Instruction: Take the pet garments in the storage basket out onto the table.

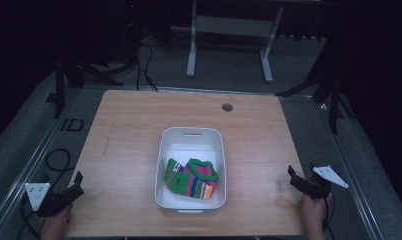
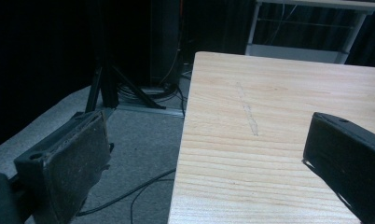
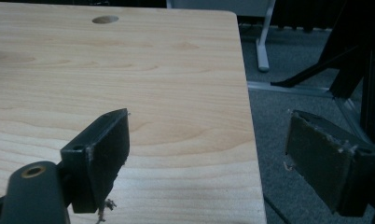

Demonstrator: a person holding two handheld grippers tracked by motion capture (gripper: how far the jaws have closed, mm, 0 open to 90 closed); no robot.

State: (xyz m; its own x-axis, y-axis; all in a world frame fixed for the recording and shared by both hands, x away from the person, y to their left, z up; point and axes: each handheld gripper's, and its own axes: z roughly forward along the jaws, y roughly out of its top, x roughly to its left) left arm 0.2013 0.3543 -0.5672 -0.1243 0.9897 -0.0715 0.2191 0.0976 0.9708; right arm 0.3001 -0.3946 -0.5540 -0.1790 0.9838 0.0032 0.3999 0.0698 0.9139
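High view: a white bin [image 1: 191, 170] sat at the middle of the table [image 1: 129, 140], holding a striped cloth [image 1: 191, 179]. The left gripper [image 1: 78, 181] lay at eight o'clock of the bin, the right gripper [image 1: 292, 176] at four o'clock, both well apart from it, each in a hand.

Left gripper view: the left gripper [image 2: 204, 158] had jaws wide, nothing between them, straddling the table's edge.

Right gripper view: the right gripper [image 3: 209, 154] had jaws wide and empty, over the table's edge; a hole [image 3: 105, 19] lay at eleven o'clock.
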